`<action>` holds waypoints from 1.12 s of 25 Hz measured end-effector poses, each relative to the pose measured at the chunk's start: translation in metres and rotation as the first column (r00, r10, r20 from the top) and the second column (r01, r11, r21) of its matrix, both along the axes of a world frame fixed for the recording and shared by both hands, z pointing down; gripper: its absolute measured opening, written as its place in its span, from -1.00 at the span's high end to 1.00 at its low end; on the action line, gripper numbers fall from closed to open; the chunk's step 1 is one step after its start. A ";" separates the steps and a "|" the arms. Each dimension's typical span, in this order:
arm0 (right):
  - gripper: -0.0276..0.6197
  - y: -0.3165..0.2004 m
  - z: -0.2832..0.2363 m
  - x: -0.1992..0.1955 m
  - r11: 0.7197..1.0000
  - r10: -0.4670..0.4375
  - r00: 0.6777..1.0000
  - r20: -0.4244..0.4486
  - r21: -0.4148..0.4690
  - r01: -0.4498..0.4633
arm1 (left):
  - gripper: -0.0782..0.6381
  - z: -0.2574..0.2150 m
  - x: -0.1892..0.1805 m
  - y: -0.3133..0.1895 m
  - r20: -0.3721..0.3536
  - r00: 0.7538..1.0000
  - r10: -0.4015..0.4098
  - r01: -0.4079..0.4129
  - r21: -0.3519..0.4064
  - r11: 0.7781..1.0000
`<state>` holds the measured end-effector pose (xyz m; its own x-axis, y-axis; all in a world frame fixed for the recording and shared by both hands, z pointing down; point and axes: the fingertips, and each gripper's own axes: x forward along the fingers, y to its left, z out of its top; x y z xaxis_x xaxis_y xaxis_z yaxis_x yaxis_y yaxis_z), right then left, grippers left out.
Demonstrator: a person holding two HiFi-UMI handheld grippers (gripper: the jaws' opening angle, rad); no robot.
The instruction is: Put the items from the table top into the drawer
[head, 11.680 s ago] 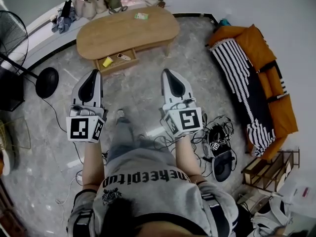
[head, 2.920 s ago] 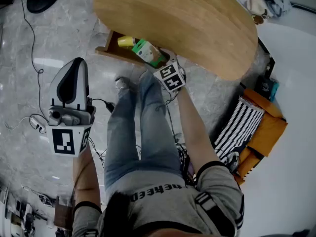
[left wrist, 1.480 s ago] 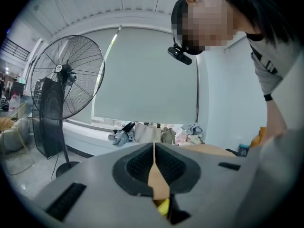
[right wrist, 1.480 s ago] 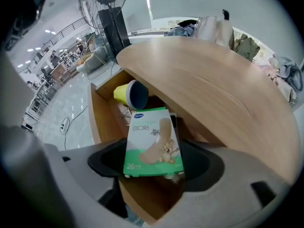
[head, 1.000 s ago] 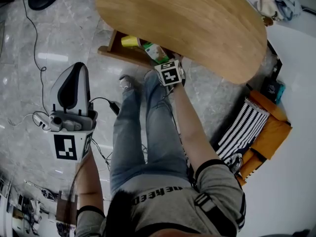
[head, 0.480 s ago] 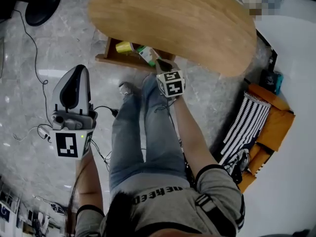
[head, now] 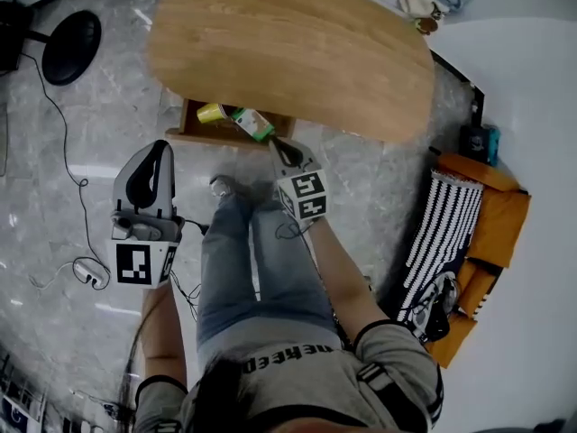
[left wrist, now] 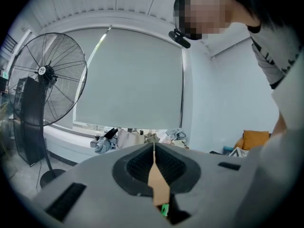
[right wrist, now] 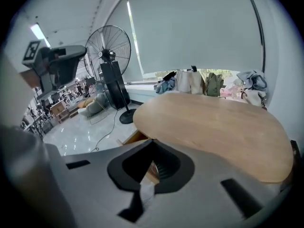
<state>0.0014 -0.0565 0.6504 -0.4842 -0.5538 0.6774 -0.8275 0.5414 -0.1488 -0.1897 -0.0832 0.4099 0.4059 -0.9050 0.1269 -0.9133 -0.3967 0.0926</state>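
Our left gripper over the floor, jaws pressed together on nothing, well apart from the open drawer, yellow cup and green packet inside it, our right gripper just beside the packet, jaws together, wooden table above.

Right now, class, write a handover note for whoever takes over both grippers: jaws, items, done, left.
Left gripper: jaws shut, empty, off to the side of the drawer.
Right gripper: jaws shut, empty, just in front of the open drawer.
Items: yellow item and green packet lie in the drawer.
Done: table top shows nothing on it.
Left: probably only closing the drawer.
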 end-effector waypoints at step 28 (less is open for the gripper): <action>0.91 0.078 -0.284 0.049 0.924 0.005 0.985 0.172 0.375 -0.071 | 0.74 -0.161 0.062 0.113 0.002 0.998 -0.061 0.060 0.105 0.993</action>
